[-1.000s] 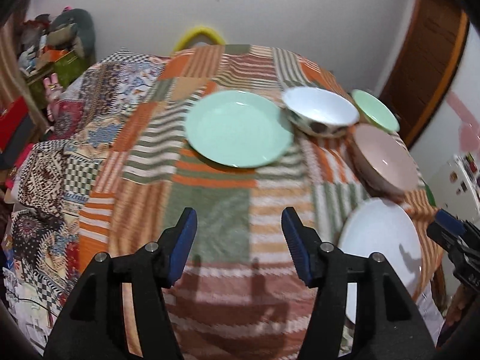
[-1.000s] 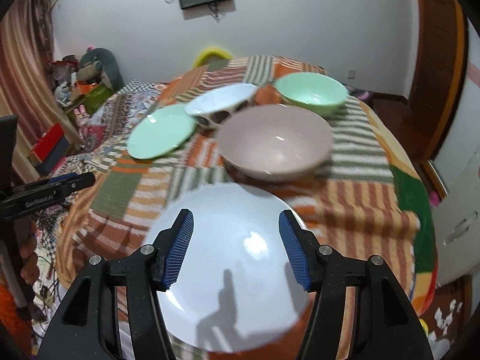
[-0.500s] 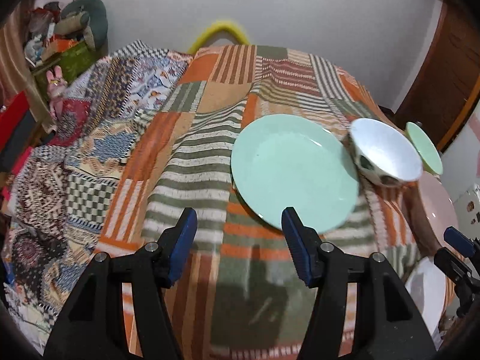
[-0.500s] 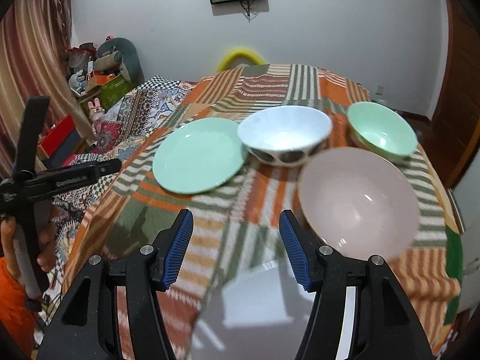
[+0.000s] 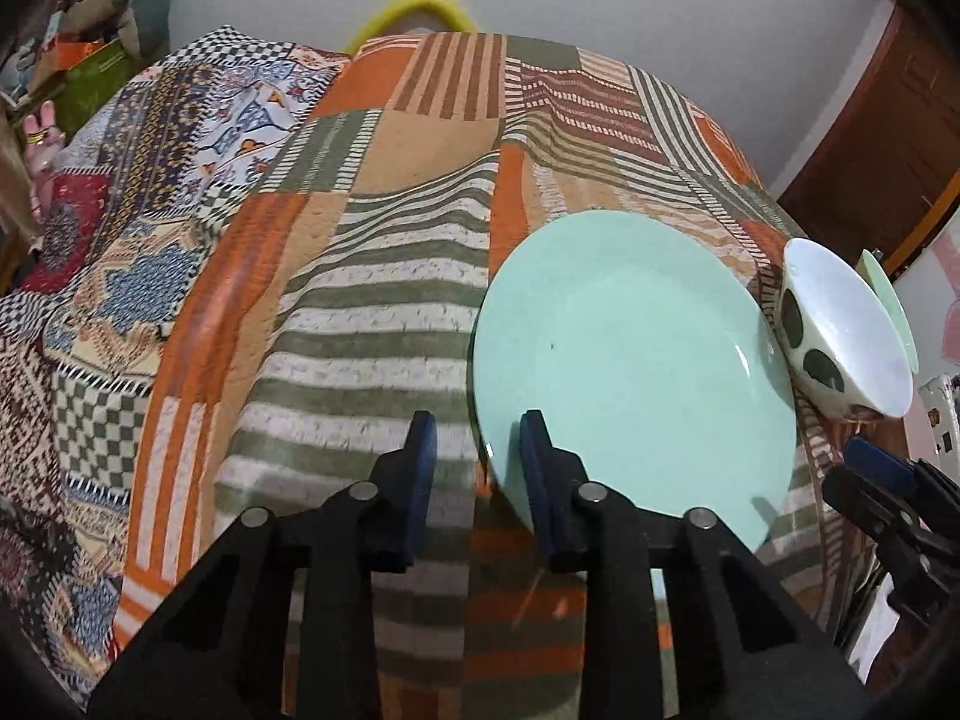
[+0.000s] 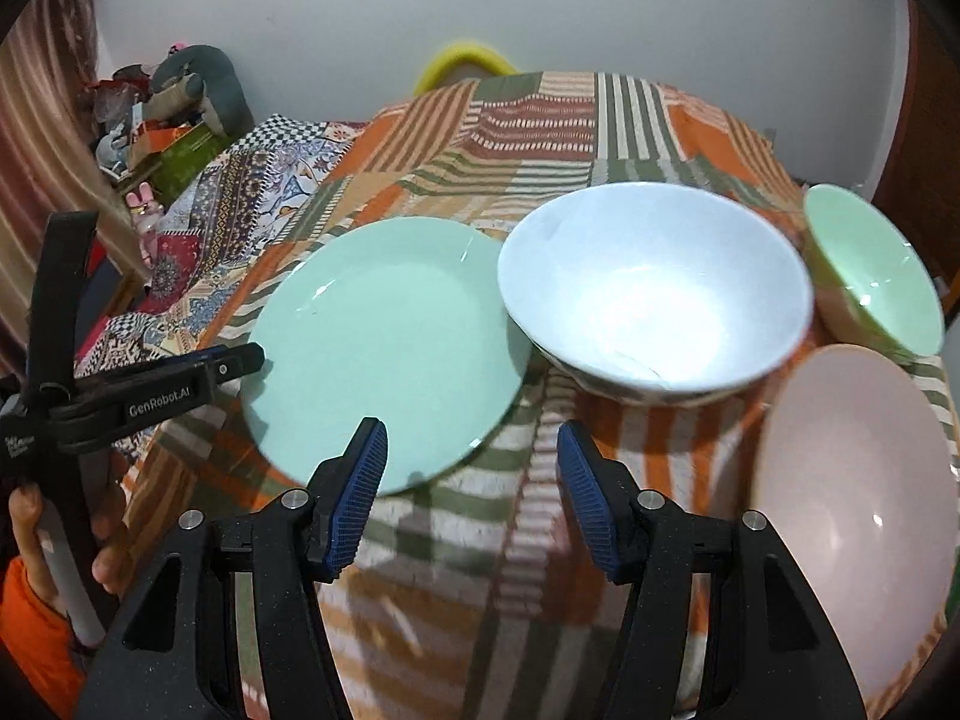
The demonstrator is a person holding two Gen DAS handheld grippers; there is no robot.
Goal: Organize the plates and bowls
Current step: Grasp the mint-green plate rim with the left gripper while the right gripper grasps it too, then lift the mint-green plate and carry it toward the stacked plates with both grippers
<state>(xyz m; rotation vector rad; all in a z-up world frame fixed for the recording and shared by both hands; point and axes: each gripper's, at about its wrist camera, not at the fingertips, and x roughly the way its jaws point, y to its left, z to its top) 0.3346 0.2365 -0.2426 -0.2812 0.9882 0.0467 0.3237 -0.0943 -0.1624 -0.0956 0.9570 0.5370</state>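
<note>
Our left gripper [image 5: 477, 468], jaws just narrowed, straddles the near-left rim of the green plate [image 5: 636, 360] without pinching it. Our right gripper [image 6: 471, 492] stands open, empty, closing slightly, above the quilt [image 6: 528, 120] between plate and pink bowl [image 6: 852, 480].

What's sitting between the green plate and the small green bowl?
The white bowl sits between the green plate and the small green bowl, its rim over the plate's edge; clearest in the right wrist view.

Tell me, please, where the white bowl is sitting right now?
In the right wrist view the white bowl sits on the patchwork cloth, between the green plate on its left and the green bowl on its right.
</note>
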